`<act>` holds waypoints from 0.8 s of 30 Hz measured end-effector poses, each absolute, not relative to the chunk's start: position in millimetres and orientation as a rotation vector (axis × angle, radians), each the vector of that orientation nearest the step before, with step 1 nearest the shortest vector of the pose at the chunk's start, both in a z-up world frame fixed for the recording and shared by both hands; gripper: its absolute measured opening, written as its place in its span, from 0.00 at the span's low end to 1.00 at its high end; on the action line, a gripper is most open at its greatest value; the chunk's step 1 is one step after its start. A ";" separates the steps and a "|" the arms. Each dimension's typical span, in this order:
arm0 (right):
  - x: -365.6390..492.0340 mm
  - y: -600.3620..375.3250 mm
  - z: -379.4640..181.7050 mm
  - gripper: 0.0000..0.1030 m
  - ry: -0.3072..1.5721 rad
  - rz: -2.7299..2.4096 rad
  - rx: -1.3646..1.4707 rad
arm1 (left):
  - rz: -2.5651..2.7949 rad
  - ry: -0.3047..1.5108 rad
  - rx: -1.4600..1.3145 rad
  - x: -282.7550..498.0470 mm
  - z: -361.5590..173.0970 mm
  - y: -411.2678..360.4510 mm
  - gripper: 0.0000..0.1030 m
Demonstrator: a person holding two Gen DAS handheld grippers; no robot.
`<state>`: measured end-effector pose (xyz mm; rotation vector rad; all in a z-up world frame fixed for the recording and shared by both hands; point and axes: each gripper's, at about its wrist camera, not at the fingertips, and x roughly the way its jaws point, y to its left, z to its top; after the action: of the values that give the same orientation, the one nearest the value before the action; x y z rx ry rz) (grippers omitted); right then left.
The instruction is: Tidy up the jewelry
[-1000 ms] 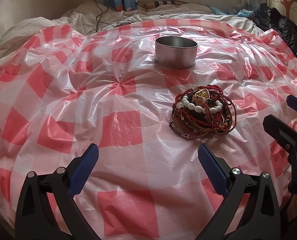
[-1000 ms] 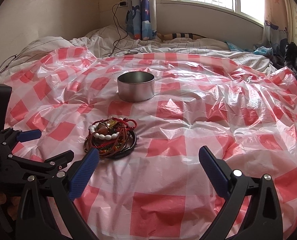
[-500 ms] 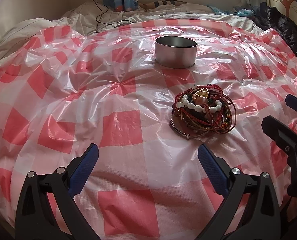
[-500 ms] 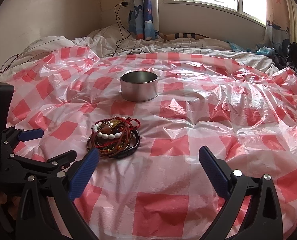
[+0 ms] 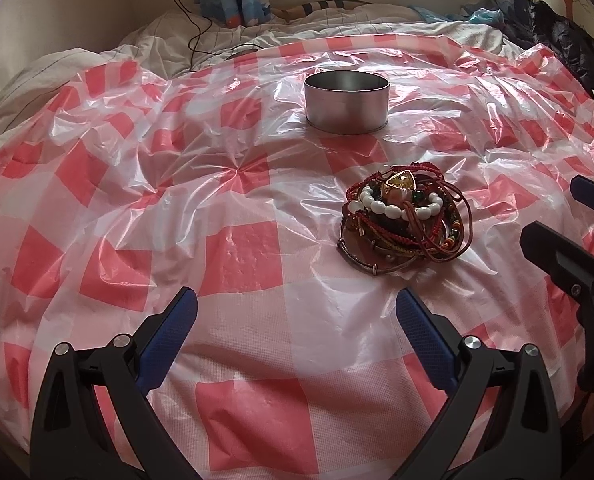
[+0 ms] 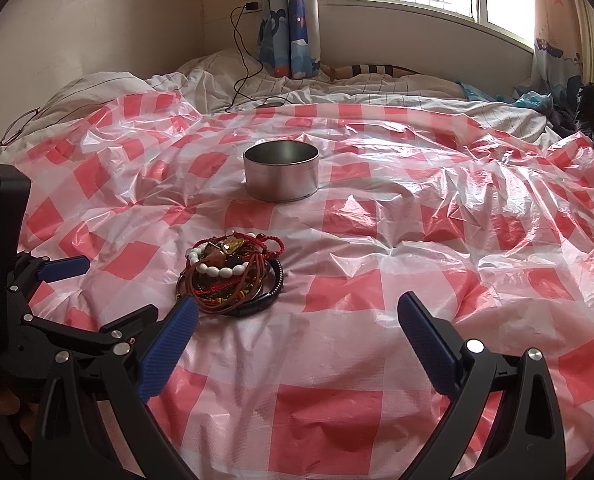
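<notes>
A heap of bracelets [image 5: 405,222] lies on a red-and-white checked plastic sheet [image 5: 237,256] spread over a bed. White beads, red cords, brown leather loops and a metal bangle are tangled together in it, with a yellow triangular stone on top. Beyond the heap, apart from it, stands a round metal tin [image 5: 347,102], open at the top. The left gripper [image 5: 297,322] hovers near the heap with its jaws spread wide and nothing between them. The right gripper [image 6: 297,322] is likewise wide open and holds nothing, the heap just ahead of its left finger [image 6: 169,344].
</notes>
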<state>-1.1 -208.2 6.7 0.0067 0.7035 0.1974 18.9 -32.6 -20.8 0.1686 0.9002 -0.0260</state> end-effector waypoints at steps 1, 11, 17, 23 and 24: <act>-1.1 -208.7 6.8 0.93 0.704 0.196 0.008 | -0.025 0.900 0.171 18.9 -20.9 -32.8 0.93; -3.8 -203.1 6.6 0.93 0.700 0.207 0.006 | -0.025 0.896 0.198 18.7 -22.0 -36.0 0.93; -4.4 -201.7 6.7 0.93 0.700 0.216 0.012 | -0.027 0.892 0.213 17.9 -21.6 -37.5 0.93; 4.3 -209.7 5.1 0.93 0.735 0.274 0.057 | -0.039 0.905 0.166 31.8 -10.8 -22.3 0.93; 6.5 -211.3 4.4 0.93 0.744 0.284 0.066 | -0.027 0.898 0.173 36.0 -7.0 -20.0 0.93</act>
<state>6.5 -211.3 4.4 0.0661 0.7444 0.2843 36.0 -20.0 -7.0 0.1727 0.8982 -0.0275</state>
